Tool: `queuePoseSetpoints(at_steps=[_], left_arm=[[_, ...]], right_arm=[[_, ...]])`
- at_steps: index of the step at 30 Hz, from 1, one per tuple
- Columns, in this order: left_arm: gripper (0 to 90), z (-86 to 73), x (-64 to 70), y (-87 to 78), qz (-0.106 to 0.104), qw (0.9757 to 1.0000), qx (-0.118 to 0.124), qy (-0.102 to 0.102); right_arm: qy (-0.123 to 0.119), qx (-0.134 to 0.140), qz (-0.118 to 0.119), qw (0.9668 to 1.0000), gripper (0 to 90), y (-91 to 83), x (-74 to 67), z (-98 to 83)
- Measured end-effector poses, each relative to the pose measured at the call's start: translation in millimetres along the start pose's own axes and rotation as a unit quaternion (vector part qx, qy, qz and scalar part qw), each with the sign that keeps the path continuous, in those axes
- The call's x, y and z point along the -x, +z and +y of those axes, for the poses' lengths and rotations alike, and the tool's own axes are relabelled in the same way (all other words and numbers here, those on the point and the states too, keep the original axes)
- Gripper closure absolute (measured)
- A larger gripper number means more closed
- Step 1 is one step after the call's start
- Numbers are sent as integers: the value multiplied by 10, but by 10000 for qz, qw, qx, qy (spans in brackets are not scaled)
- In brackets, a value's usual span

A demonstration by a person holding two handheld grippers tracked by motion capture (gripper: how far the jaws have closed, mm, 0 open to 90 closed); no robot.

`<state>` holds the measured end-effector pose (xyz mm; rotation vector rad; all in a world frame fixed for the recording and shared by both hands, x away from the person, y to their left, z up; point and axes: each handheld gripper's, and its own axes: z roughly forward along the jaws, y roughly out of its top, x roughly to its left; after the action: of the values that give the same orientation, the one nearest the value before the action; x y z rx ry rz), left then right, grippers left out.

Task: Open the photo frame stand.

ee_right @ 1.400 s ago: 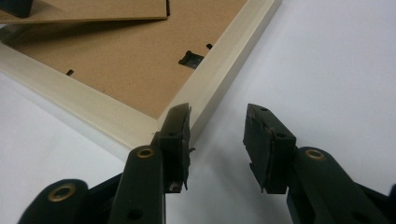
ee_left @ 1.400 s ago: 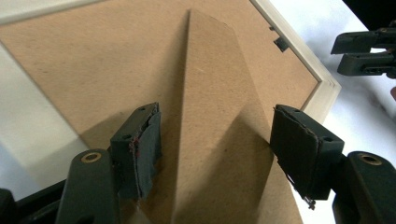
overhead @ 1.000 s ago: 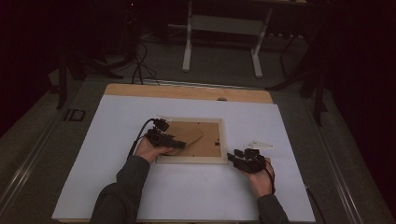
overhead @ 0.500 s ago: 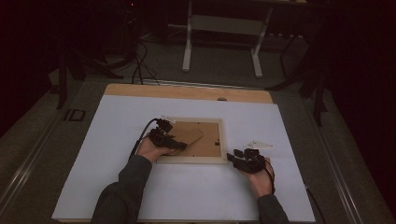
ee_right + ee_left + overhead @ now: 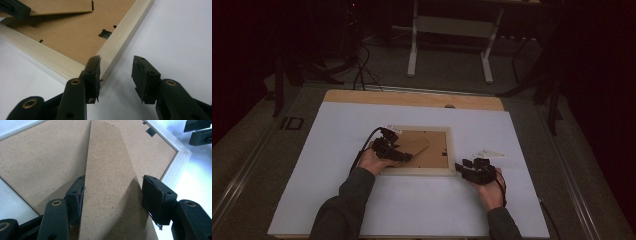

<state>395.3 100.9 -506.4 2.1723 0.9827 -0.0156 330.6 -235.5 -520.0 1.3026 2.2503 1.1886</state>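
A pale wooden picture frame (image 5: 451, 150) lies face down on the white table cover, its brown backing board up. A brown hinged stand flap (image 5: 110, 182) rises off that backing. My left gripper (image 5: 112, 187) has just closed its jaws on the flap's two edges, and both pads touch it. In the high view the left gripper (image 5: 404, 156) sits over the frame's left part. My right gripper (image 5: 116, 66) stands open at the frame's near right corner (image 5: 110, 52), its left pad against the corner and its right pad over bare table. From above, the right gripper (image 5: 460, 167) is at that corner.
A small clear packet (image 5: 489, 151) lies just right of the frame. The white cover (image 5: 337, 130) spreads around the frame, with a wooden table edge (image 5: 412, 97) at the back. Metal turn clips (image 5: 105, 33) sit on the backing. Cables and a desk stand on the floor beyond.
My left gripper has shifted a little to the right over the frame's back, and the stand flap is now between its jaws. The right gripper has stayed at the corner.
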Motion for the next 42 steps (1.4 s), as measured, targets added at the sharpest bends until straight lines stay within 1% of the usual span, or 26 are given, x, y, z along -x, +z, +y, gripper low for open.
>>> queuePoseSetpoints(at_steps=[1, 5, 9, 11, 14, 16, 17, 19, 20, 21, 23, 25, 28, 29, 30, 31, 32, 33, 34, 35, 36, 37, 39, 40, 41, 42], left_arm=[[415, 0, 9, -3, 41, 10000, 4, 50], [414, 1, 34, -14, 101, 9999, 20, 119], [414, 7, 95, -42, 236, 9993, 69, 298], [414, 8, 105, -47, 255, 9991, 86, 318], [414, 8, 150, -68, 341, 9984, 144, 431], [414, -4, 186, -84, 430, 9975, 189, 532], [414, -4, 186, -84, 430, 9975, 189, 532], [414, -32, 222, -101, 500, 9966, 281, 594], [414, -32, 222, -101, 500, 9966, 281, 594], [414, -51, 247, -111, 566, 9958, 331, 644], [414, -59, 259, -115, 589, 9954, 355, 665], [414, -81, 297, -129, 657, 9943, 436, 722], [414, -100, 336, -144, 744, 9926, 489, 821], [413, -100, 336, -144, 744, 9926, 489, 821], [413, -105, 349, -147, 769, 9921, 519, 847], [413, -115, 375, -156, 827, 9908, 548, 917], [413, -115, 375, -156, 827, 9908, 548, 917], [413, -121, 397, -164, 862, 9901, 589, 941], [413, -121, 397, -164, 862, 9901, 589, 941], [413, -132, 419, -179, 890, 9891, 647, 975], [413, -132, 419, -179, 890, 9891, 647, 975], [413, -147, 444, -186, 945, 9877, 687, 1042], [413, -162, 467, -193, 1000, 9863, 723, 1095], [413, -162, 467, -193, 1000, 9863, 723, 1095], [413, -176, 492, -200, 1058, 9847, 757, 1158], [413, -183, 504, -201, 1081, 9840, 786, 1179]], right_arm=[[-29, -8, -9, 10000, 577, 3, 0, 8], [-35, 0, 21, 10000, 577, 22, -10, 50], [-93, -18, 20, 10000, 578, 68, -20, 125], [-88, -24, 14, 10000, 578, 78, -22, 142], [-111, 2, 3, 9999, 578, 98, -21, 208], [-143, 10, -15, 9999, 578, 105, -20, 276], [-143, 10, -15, 9999, 578, 105, -20, 276], [-191, -32, -75, 9998, 579, 123, -8, 342], [-198, -46, -95, 9997, 579, 128, -7, 362], [-209, -56, -102, 9997, 579, 133, -9, 383], [-249, -71, -106, 9996, 579, 137, -7, 403], [-271, -64, -112, 9995, 586, 138, -3, 468], [-208, -39, -146, 9997, 599, 131, 19, 541], [-208, -39, -146, 9997, 599, 131, 19, 541], [-133, -8, -124, 9998, 604, 124, 40, 591], [-100, 4, -104, 9999, 607, 121, 49, 615], [-100, 4, -104, 9999, 607, 121, 49, 615], [-71, 13, -117, 9999, 610, 120, 63, 659], [-71, 13, -117, 9999, 610, 120, 63, 659], [-49, 12, -111, 9999, 611, 121, 74, 696], [-32, 17, -108, 9999, 611, 124, 79, 712], [-34, 14, -112, 9999, 611, 128, 86, 726], [5, -19, -104, 9999, 610, 139, 99, 749], [5, -26, -104, 9999, 610, 145, 106, 759], [8, -34, -110, 9999, 610, 149, 108, 770], [9, -41, -96, 9999, 607, 152, 111, 781]])
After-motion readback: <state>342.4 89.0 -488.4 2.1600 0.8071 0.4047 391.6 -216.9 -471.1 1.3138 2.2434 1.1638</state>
